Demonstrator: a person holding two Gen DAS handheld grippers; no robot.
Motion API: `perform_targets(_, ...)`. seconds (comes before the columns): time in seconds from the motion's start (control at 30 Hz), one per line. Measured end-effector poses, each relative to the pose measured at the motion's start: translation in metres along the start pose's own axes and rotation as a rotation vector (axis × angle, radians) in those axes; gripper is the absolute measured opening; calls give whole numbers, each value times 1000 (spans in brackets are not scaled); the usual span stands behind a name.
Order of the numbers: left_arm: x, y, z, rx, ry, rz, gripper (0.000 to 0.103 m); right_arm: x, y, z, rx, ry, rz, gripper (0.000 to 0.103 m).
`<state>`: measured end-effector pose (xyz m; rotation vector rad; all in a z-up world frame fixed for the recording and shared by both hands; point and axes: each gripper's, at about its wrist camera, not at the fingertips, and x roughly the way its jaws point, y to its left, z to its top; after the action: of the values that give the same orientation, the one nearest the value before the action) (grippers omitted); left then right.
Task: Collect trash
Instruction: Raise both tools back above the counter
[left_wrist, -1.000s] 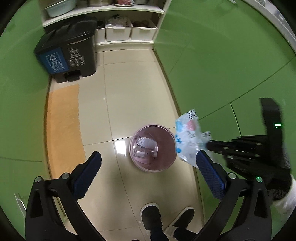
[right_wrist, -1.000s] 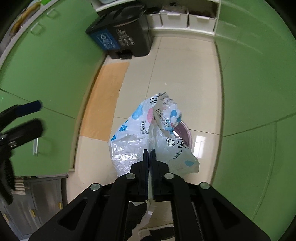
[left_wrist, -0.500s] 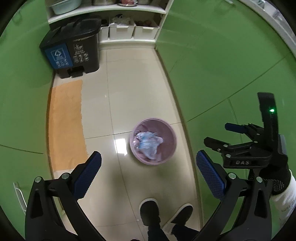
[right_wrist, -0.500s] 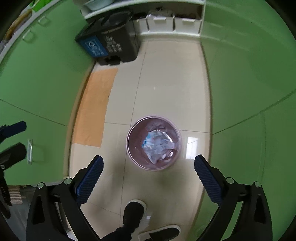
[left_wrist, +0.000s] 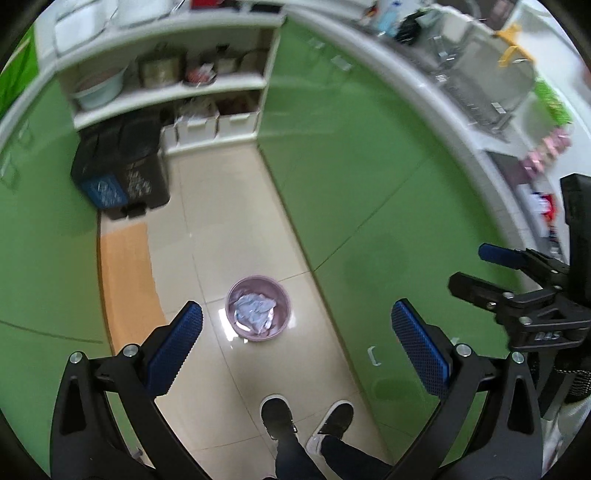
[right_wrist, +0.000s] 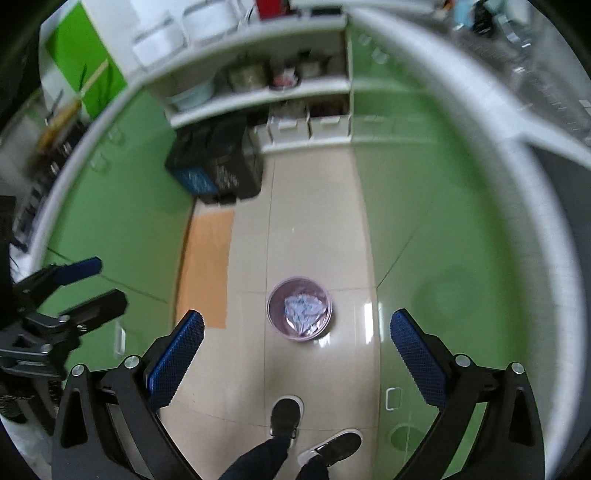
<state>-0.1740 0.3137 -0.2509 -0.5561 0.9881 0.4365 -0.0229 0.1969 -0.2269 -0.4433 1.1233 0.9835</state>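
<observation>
Left wrist view: left gripper (left_wrist: 295, 332) spread wide, holding nothing. One pink bin (left_wrist: 258, 308) sits on the tiled floor at centre, one crumpled plastic bag (left_wrist: 255, 310) inside. Right gripper (left_wrist: 480, 269) at 3 o'clock, parted and empty. Two shoes (left_wrist: 306, 421) at 6 o'clock.

Right wrist view: right gripper (right_wrist: 297, 332) wide apart, empty; bin (right_wrist: 299, 314) with bag (right_wrist: 303, 309) at centre; left gripper (right_wrist: 94, 282) at 9 o'clock; one dark sorting bin (right_wrist: 218, 166) at 11 o'clock.

Place: a home kitchen, narrow galley layout.
Cabinets: green cabinet fronts (left_wrist: 351, 155) line both sides under a white desk (left_wrist: 454, 122).
Shelves: white open shelving (left_wrist: 170, 92) holds pots, a basin and storage bins.
Floor: beige floor tiles (left_wrist: 221, 221) with an orange mat (left_wrist: 125, 273).
Waste: dark pedal bin (left_wrist: 122, 177) and small pink wastebasket (left_wrist: 258, 308).
</observation>
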Motion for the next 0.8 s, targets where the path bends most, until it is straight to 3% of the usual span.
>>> perform_targets(0.13,-53,-44,21,61,-31,-22,100,-92,-14,-4,61,-107,-39,97)
perform_targets(0.33,-104,-104,46,162,-96,-83,100,-188,-53,-23,171,-245,-147,97)
perform_targets(0.53,-118,-173,61,304,-130,-154,100,-256,-106,-71,308,-343,-278,97)
perform_targets(0.8,-106,-263,65,458,-114,-231,100,-289,-174,-120,445,-347,-388,97)
